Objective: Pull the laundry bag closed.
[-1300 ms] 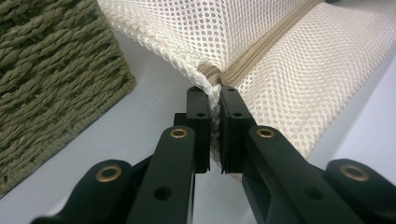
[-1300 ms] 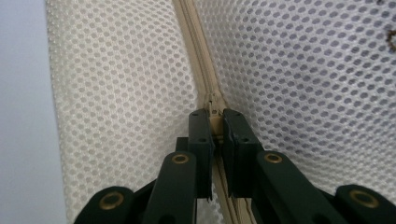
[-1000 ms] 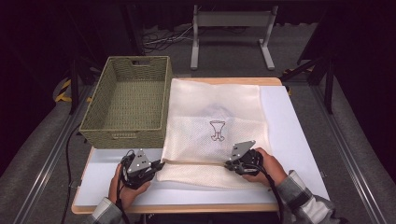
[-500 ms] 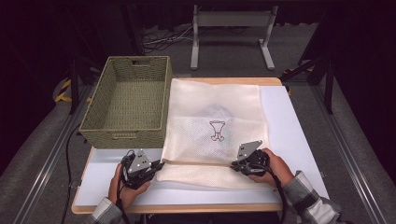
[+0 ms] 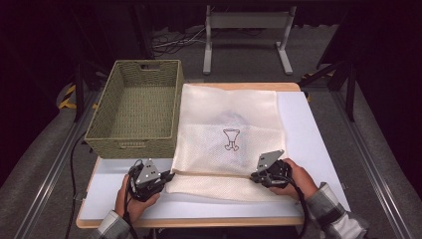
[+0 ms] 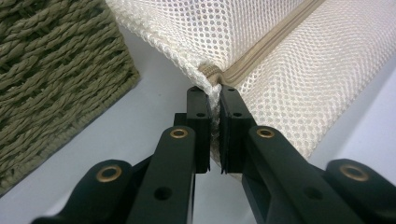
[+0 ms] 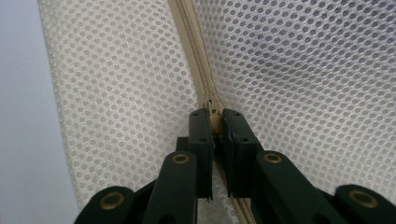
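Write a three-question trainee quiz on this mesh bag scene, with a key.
1. True or false: the left gripper is shut on the mesh bag at the end of its zip.
2. What is the right gripper clamped on? A) the basket's rim B) the zip C) the table edge
3. Fill in: the woven basket stands to the ___ of the bag in the high view.

Key
1. True
2. B, on the zip line; whether it holds the slider is hard to tell.
3. left

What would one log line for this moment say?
left gripper: shut on mesh bag corner at zipper end | right gripper: shut on zipper pull | bag: flat on table | basket: beside bag
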`<state>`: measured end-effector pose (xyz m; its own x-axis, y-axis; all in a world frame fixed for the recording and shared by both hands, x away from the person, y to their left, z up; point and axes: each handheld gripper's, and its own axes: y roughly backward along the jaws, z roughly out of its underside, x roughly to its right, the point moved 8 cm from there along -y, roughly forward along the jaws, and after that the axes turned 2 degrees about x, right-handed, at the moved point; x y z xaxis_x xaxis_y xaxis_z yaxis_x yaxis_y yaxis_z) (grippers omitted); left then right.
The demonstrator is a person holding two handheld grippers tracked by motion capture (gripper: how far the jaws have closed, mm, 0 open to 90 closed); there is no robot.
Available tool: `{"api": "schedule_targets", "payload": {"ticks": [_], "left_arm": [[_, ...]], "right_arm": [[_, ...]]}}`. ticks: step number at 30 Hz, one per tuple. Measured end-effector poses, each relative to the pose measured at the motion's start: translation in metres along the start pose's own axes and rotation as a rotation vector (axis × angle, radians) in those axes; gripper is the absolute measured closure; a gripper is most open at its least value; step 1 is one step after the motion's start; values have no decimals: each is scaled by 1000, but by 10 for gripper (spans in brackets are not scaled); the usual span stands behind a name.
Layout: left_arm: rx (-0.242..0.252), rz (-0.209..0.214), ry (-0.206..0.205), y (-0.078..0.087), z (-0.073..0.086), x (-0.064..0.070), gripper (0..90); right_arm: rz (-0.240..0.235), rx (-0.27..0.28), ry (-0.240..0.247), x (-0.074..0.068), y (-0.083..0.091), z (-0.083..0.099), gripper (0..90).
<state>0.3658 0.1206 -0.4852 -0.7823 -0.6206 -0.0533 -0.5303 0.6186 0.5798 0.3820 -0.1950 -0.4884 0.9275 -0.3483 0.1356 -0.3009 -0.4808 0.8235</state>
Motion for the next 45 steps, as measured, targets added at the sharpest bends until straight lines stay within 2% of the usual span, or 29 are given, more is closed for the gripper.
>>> {"api": "schedule_targets", "payload": {"ticks": [5, 9, 18, 20, 25, 29, 32, 42, 45], "left_arm": [[-2, -3, -2, 1, 0, -1, 852], [-14, -16, -24, 1, -1, -1, 852], [-21, -18, -26, 1, 0, -1, 852], [-22, -15, -24, 1, 0, -1, 852], [-21, -8, -26, 0, 0, -1, 851], [-22, -8, -21, 0, 0, -1, 851], [-22, -8, -24, 0, 0, -1, 851], [-33, 10, -11, 0, 2, -3, 854], [-39, 11, -9, 1, 3, -2, 859]], "right_arm": [[6, -6, 3, 2, 3, 4, 830], [5, -8, -3, 3, 5, 8, 831], [37, -14, -21, 9, 16, 22, 834], [48, -16, -27, 10, 20, 26, 872], [34, 6, -45, 10, 24, 32, 871], [58, -12, -28, 10, 24, 31, 873], [51, -8, -40, 9, 24, 31, 874], [66, -18, -22, 8, 29, 33, 875], [84, -22, -20, 9, 31, 36, 875]]}}
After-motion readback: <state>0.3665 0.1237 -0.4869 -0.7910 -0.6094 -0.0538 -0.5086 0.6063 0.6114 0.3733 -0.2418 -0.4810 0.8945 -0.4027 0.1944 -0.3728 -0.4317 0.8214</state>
